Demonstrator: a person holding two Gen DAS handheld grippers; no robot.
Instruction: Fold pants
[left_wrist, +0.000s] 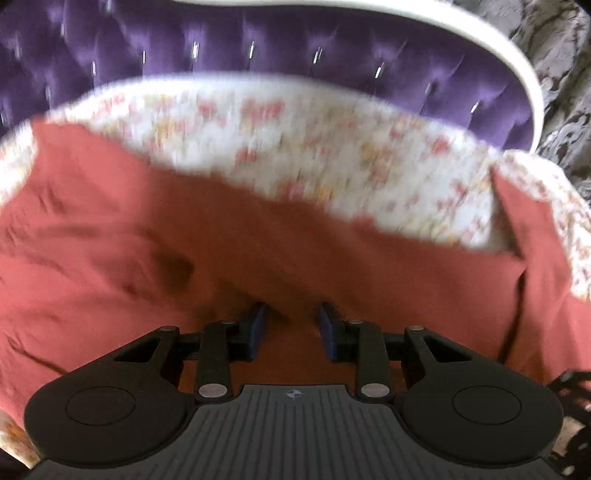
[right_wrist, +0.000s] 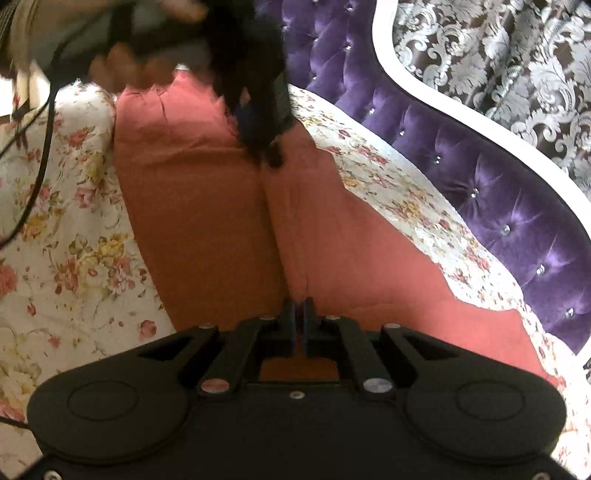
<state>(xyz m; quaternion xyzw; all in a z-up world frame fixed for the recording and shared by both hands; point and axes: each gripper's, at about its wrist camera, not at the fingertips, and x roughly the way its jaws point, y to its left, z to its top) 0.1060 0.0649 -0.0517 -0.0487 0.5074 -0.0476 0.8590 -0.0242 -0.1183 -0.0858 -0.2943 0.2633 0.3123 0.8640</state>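
Brick-red pants (left_wrist: 110, 240) lie spread over a floral bedsheet (left_wrist: 295, 147), blurred by motion in the left wrist view. My left gripper (left_wrist: 291, 319) points steeply down, and a thick bunch of red cloth fills the gap between its blue pads. In the right wrist view the pants (right_wrist: 192, 206) run away from me, with a crease down their middle. My right gripper (right_wrist: 298, 310) pinches the near end of that crease, its pads almost together. At the far end of the crease the left gripper (right_wrist: 264, 155), held by a hand (right_wrist: 122, 70), shows blurred with its tips in the cloth.
A purple tufted headboard (right_wrist: 480, 177) with a white frame (right_wrist: 406, 85) curves along the bed's right side. Patterned grey wall covering (right_wrist: 498, 48) lies behind it. A black cable (right_wrist: 40, 166) hangs over the floral sheet (right_wrist: 66, 229) at the left.
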